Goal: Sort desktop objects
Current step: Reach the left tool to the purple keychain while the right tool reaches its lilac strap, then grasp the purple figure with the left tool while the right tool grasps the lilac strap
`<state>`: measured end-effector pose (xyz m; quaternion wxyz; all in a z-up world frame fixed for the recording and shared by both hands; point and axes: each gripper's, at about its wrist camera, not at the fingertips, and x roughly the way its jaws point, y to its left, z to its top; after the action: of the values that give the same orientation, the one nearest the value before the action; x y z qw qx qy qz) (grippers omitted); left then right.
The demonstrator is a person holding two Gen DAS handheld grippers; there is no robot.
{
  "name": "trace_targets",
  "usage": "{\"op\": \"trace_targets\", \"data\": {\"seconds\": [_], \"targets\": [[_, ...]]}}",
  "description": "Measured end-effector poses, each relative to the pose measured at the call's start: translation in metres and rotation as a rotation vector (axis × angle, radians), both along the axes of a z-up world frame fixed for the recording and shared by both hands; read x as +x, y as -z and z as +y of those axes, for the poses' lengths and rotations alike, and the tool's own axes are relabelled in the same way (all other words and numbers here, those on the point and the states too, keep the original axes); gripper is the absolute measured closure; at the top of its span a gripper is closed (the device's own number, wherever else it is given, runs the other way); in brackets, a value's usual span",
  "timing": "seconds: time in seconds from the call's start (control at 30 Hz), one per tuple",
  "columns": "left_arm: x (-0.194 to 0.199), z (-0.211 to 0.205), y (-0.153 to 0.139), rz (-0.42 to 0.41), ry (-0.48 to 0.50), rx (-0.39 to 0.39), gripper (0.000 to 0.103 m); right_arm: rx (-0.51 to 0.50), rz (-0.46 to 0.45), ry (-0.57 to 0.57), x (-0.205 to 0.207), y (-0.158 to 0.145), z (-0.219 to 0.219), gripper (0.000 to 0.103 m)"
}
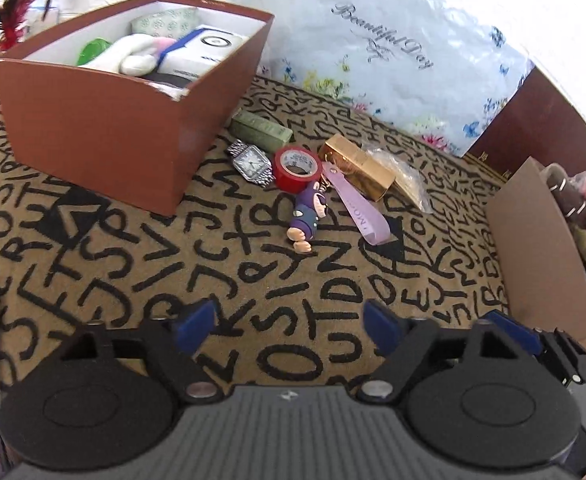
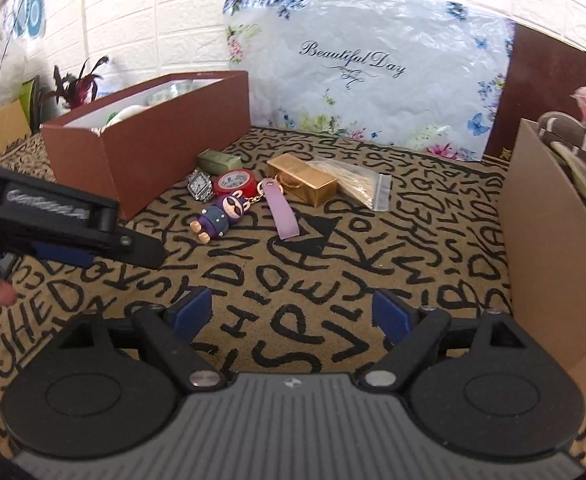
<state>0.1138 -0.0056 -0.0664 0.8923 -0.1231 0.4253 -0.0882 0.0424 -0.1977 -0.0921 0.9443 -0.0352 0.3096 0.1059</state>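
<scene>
Desktop objects: watch (image 1: 253, 164), red tape roll (image 1: 297, 168), purple figure keychain (image 1: 307, 210), gold box (image 1: 357, 164), green box (image 1: 262, 129) and clear bag (image 2: 353, 182), huddled on the table (image 1: 173, 264) just beside the brown box (image 1: 105, 128).
Risk: touching items; a grab likely drags the neighbour or snags the lilac strap (image 2: 279, 210).
Left hand-held gripper (image 1: 291, 326): wide, empty.
Right hand-held gripper (image 2: 293, 316): wide, empty.

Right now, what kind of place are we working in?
Likely a home tabletop or desk set against a wall: a letter-print cloth covers the surface, a white brick-pattern wall stands behind, and a brown storage box sits beside small personal items like a wristwatch.
</scene>
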Motion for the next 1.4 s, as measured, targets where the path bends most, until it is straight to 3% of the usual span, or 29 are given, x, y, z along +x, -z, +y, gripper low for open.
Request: {"op": "trace_targets", "data": {"seconds": [0.03,0.1,0.17,0.47,0.57,0.63,0.7,0.77,0.9,1.07,1.13,1.23,1.33,1.4], "targets": [[0.004,-0.003,0.002,-0.001,0.008,0.009,0.031,-0.015,0.001,-0.012,0.003,0.002,0.002,0.019],[0.014,-0.008,0.005,-0.006,0.017,0.019,0.047,-0.054,0.008,-0.039,0.011,0.008,0.007,0.029],[0.025,-0.011,0.006,-0.015,0.017,0.023,0.053,-0.095,0.019,-0.053,0.022,0.013,0.013,0.037],[0.065,-0.026,0.017,-0.047,0.017,0.100,0.058,-0.132,-0.009,-0.108,0.073,0.021,0.025,0.048],[0.079,-0.027,0.024,-0.031,0.020,0.092,0.066,-0.139,-0.013,-0.132,0.089,0.024,0.029,0.060],[0.082,-0.029,0.025,-0.045,0.025,0.100,0.066,-0.142,-0.016,-0.134,0.099,0.026,0.030,0.062],[0.082,-0.031,0.026,-0.058,0.039,0.110,0.077,-0.142,-0.008,-0.136,0.108,0.029,0.029,0.081],[0.080,-0.031,0.027,-0.067,0.048,0.113,0.077,-0.105,0.013,-0.139,0.112,0.030,0.026,0.087],[0.072,-0.031,0.027,-0.073,0.064,0.116,0.079,-0.053,0.026,-0.147,0.097,0.027,0.017,0.088],[0.040,-0.019,0.024,-0.033,0.134,0.064,0.079,-0.009,0.071,-0.175,0.056,0.019,0.002,0.088],[0.022,-0.012,0.023,-0.012,0.169,0.029,0.085,0.014,0.095,-0.187,0.036,0.017,-0.007,0.088],[0.001,-0.007,0.025,0.007,0.177,0.015,0.086,0.023,0.120,-0.188,0.008,0.014,-0.016,0.088],[-0.003,-0.013,0.024,-0.003,0.185,0.039,0.075,0.025,0.126,-0.171,-0.002,0.015,-0.016,0.086],[0.000,-0.017,0.022,-0.007,0.183,0.042,0.059,0.017,0.124,-0.159,0.000,0.014,-0.013,0.085]]}}
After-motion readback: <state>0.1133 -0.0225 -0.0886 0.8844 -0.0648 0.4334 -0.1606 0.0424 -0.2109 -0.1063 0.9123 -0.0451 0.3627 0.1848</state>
